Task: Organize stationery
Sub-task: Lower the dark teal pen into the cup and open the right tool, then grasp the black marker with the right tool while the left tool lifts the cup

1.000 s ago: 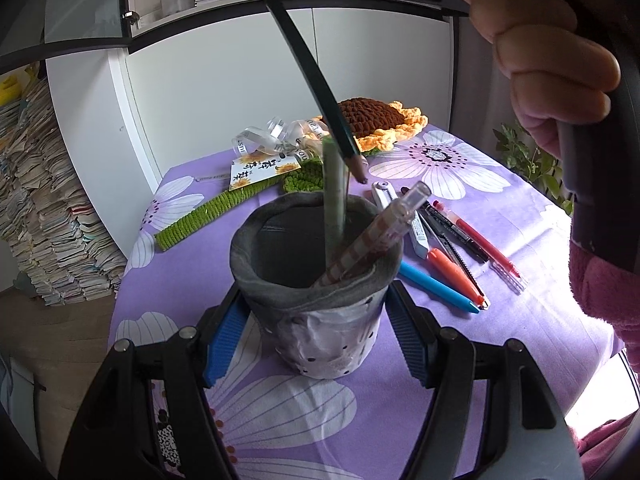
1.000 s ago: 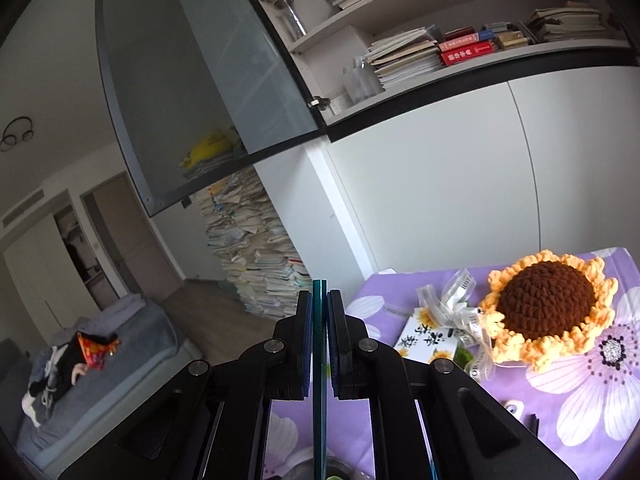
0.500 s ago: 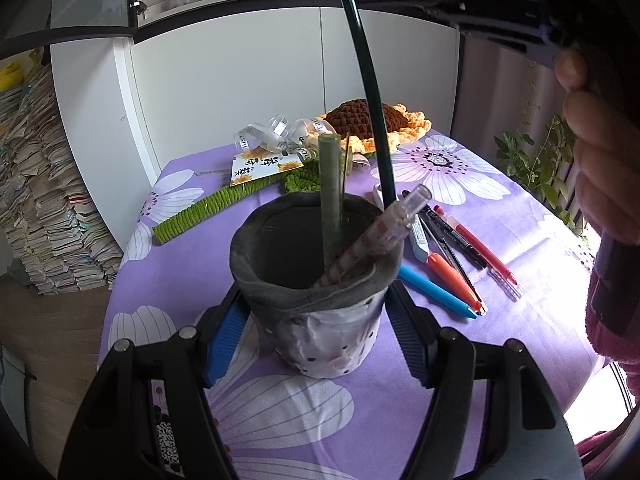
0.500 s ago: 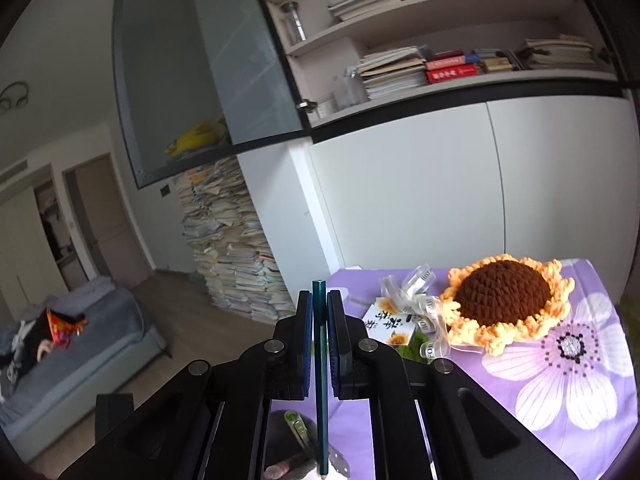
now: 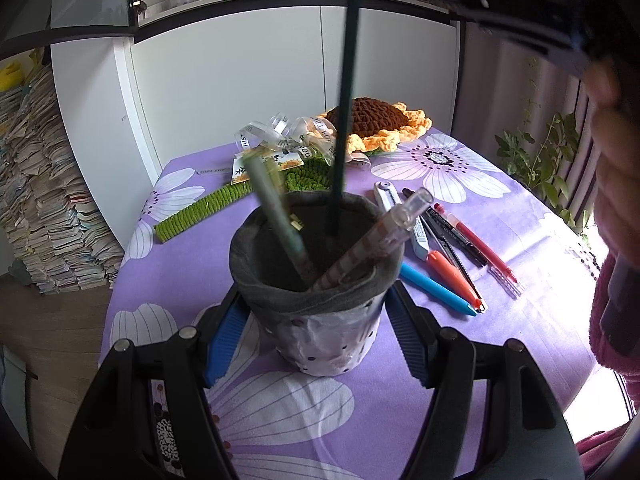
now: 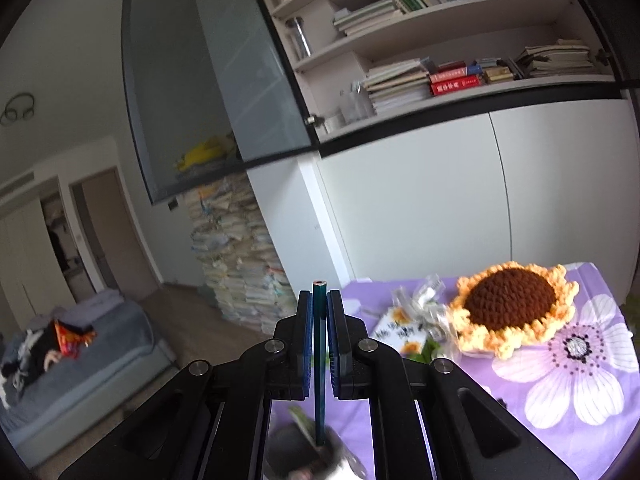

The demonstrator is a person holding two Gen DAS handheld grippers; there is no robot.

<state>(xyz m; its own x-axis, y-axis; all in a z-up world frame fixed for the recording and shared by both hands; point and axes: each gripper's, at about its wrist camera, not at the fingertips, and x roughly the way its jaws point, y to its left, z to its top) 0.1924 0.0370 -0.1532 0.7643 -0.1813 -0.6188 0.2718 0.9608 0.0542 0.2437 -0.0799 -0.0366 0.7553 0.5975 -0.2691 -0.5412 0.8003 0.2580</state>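
A grey felt-lined pen holder (image 5: 320, 332) stands on the purple flowered tablecloth (image 5: 520, 344). My left gripper (image 5: 316, 300) is shut on it, one blue pad against each side. A green pen (image 5: 276, 216) and a striped pen with a clear cap (image 5: 376, 244) lean inside. My right gripper (image 6: 319, 300) is shut on a dark green pencil (image 6: 319, 344). The pencil (image 5: 344, 100) hangs upright with its lower end inside the holder's mouth. To the right of the holder lie a blue pen (image 5: 436, 288), an orange pen (image 5: 452, 276), a red pen (image 5: 484, 252) and a white utility knife (image 5: 400, 212).
A crochet sunflower (image 5: 376, 120), its green stem (image 5: 200, 212) and a ribboned card (image 5: 280, 144) lie at the table's far side. White cabinets stand behind, stacked papers (image 5: 40, 200) at left, a plant (image 5: 532, 156) at right. A person's hand (image 5: 616, 152) holds the right gripper.
The pencil has swung from slanted to upright, and its lower end has dropped into the holder's mouth. The green pen inside now leans left. The left gripper has stayed put.
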